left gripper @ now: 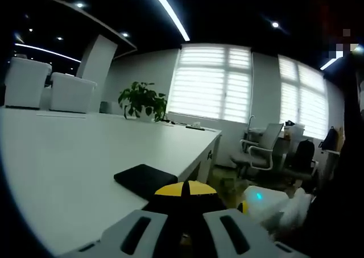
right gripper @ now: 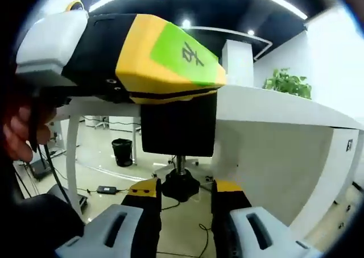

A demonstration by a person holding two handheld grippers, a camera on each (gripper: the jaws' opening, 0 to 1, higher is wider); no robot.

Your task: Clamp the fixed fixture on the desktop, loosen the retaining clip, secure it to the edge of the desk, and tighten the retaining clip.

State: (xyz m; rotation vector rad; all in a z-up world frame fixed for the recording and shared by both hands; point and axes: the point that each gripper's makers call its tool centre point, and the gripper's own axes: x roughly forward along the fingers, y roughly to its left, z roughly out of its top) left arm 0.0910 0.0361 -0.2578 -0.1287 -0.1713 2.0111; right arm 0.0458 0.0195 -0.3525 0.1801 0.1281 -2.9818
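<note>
The long white desk (left gripper: 85,155) fills the left gripper view; a flat black clamp fixture (left gripper: 145,179) sits at its near edge. In the right gripper view the same black fixture (right gripper: 178,124) hangs over the white desk (right gripper: 273,107) edge, its knobbed screw (right gripper: 180,181) below. The left gripper (right gripper: 122,50), yellow and green, lies on the desktop above the fixture; whether its jaws grip cannot be told. The right gripper (right gripper: 185,198) has fingers apart either side of the screw.

I see the fixture (right gripper: 178,130) as a black block hung on the white desk's edge (right gripper: 267,107), its body dropping below the tabletop. A threaded screw with a round black knob (right gripper: 180,185) points down beneath it. From above, its flat black top plate (left gripper: 145,178) lies on the desktop near the edge (clamp tightness not discernible).
</note>
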